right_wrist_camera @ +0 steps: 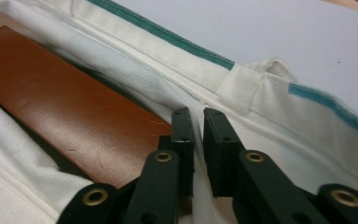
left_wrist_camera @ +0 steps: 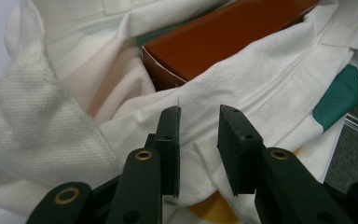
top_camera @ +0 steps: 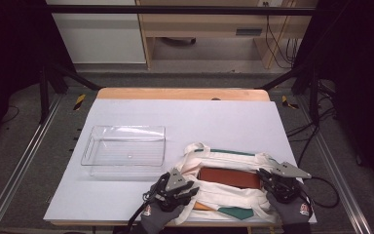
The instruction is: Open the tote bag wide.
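**Cloth bag with a brown box, flanked by two grippers**

A cream cloth bag [top_camera: 224, 183] with green trim is laid on the white table surface [top_camera: 185, 122], and a flat reddish-brown box [top_camera: 230, 178] is seen inside its open mouth.

The left gripper [left_wrist_camera: 199, 116] is held with its jaws parted by a clear gap. Nothing is gripped between them; the near hem of the bag's mouth is seen through the gap, just beyond the fingertips. The box [left_wrist_camera: 223, 39] is found ahead of and above these fingers, its near corner sitting just past the hem. In the high view this gripper [top_camera: 187, 187] is placed at the bag's left edge, carried by a hand in a grey glove [top_camera: 158, 217].

The right gripper [right_wrist_camera: 196, 114] is nearly closed, and a ridge of the bag's white fabric [right_wrist_camera: 270, 116] is seen in the narrow slot between its jaws; whether the cloth is actually pinched cannot be told. The box [right_wrist_camera: 60, 102] lies to the left of these fingers, its edge close beside the left jaw. A green-edged band of the bag runs beyond the fingertips.

A clear plastic tray [top_camera: 124, 146] sits well apart from the left gripper, farther up the table.
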